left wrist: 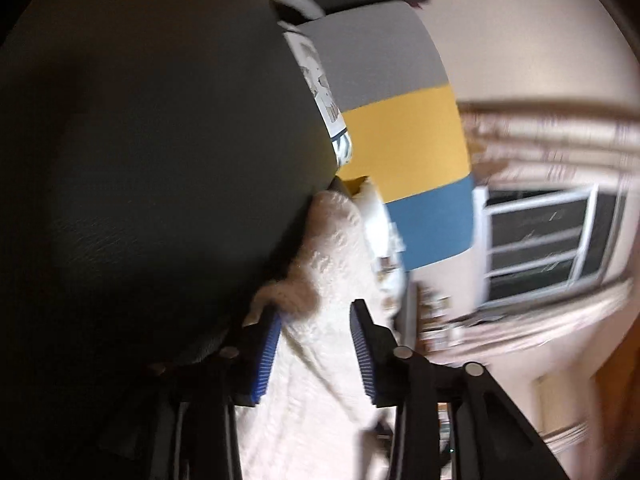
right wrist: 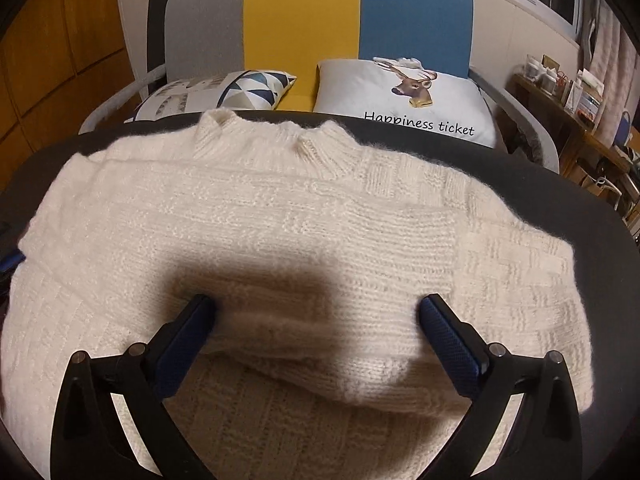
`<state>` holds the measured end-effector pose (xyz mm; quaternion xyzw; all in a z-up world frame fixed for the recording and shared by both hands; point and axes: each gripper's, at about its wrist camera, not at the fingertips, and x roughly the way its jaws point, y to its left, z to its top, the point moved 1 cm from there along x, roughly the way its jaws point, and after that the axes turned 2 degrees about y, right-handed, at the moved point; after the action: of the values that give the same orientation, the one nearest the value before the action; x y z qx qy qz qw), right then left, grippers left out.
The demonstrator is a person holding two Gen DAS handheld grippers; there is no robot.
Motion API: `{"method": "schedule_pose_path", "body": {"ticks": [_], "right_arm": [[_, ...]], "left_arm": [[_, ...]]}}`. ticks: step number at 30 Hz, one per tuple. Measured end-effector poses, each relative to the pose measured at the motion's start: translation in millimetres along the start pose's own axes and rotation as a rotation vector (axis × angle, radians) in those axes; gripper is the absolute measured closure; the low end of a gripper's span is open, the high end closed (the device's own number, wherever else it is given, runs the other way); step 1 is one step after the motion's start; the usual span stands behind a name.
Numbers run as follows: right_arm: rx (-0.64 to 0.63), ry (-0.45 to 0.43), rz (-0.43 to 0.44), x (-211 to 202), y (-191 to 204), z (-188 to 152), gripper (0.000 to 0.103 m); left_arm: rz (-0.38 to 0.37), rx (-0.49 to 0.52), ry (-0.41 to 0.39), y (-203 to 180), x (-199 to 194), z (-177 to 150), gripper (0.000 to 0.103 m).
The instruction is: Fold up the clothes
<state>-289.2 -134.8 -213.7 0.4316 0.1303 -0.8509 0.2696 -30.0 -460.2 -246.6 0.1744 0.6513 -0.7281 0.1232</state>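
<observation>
A cream knitted sweater (right wrist: 300, 220) lies spread on a dark cover (right wrist: 560, 200), collar at the far side. My right gripper (right wrist: 318, 304) hangs over its near part, jaws wide open. A folded, shadowed roll of knit sits between the fingers, and the pads do not pinch it. The left wrist view is rolled sideways and blurred. There the sweater (left wrist: 332, 240) runs along the dark cover (left wrist: 160, 160). My left gripper (left wrist: 317, 308) stands half open with knit in the gap. Both blue pad faces show bare, and a lump of fabric sits at one fingertip (left wrist: 276, 312).
Behind the cover stands a grey, yellow and blue headboard (right wrist: 304, 20). Two pillows lean on it, one with triangles (right wrist: 224, 90) and one with a deer print (right wrist: 400, 96). A cluttered shelf (right wrist: 560, 92) lines the right wall below a window (left wrist: 540, 240).
</observation>
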Motion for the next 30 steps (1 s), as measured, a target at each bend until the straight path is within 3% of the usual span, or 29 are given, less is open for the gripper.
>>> {"method": "schedule_pose_path", "body": {"ticks": [7,9,13,15,17,21,26,30], "right_arm": [[-0.003,-0.007,-0.004,2.5,0.4,4.6,0.000],[-0.003,-0.009,-0.003,2.9,-0.5,4.9,0.000],[-0.004,-0.012,-0.001,4.1,-2.4,5.4,0.000],[-0.005,-0.012,0.000,4.3,-2.6,5.4,0.000],[-0.006,-0.013,-0.001,4.2,-2.1,5.1,0.000],[-0.004,-0.015,0.003,3.4,-2.9,4.9,0.000],[-0.001,-0.016,0.009,3.6,-4.8,5.2,0.000],[0.002,-0.018,0.013,3.9,-4.9,5.3,0.000]], "left_arm": [[-0.106,-0.256,0.073,9.7,20.3,-5.9,0.058],[-0.086,-0.278,0.074,6.4,29.5,-11.1,0.059],[0.069,-0.088,-0.079,-11.6,10.2,-8.7,0.075],[0.110,-0.057,-0.075,-8.9,9.8,-5.9,0.075],[0.115,-0.019,-0.049,-10.1,7.5,-6.0,0.080],[0.073,0.081,0.007,-25.5,-0.5,-6.0,0.069],[0.054,0.292,0.056,-75.1,-0.2,29.7,0.063],[0.156,0.451,0.210,-103.5,48.3,64.5,0.057]]}}
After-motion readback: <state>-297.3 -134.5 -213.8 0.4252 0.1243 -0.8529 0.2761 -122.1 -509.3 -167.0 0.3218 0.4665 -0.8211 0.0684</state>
